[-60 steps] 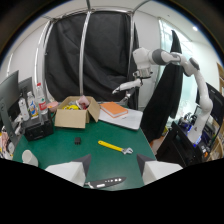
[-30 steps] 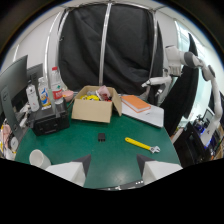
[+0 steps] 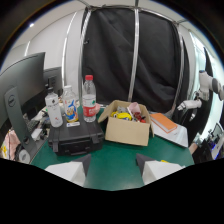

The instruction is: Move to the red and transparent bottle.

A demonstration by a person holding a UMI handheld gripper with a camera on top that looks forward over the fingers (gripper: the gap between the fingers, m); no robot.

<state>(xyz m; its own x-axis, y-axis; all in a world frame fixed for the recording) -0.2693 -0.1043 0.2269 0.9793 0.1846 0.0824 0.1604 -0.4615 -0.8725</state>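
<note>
The red and transparent bottle, clear with a red cap and red label, stands upright on a black case, beyond my fingers and to their left. Beside it stand a clear bottle with a blue and yellow label and a white bottle. My gripper is open, its two white fingers apart with only green table between them. It is well short of the bottles.
An open cardboard box with small items sits on the green table just ahead. A monitor stands at the left. An orange book on white paper lies right of the box. A white robot arm is at the far right.
The view has swung left and moved closer. The bottles, case and box now lie nearer the middle and look larger; the yellow tool on the table has dropped out of sight.
</note>
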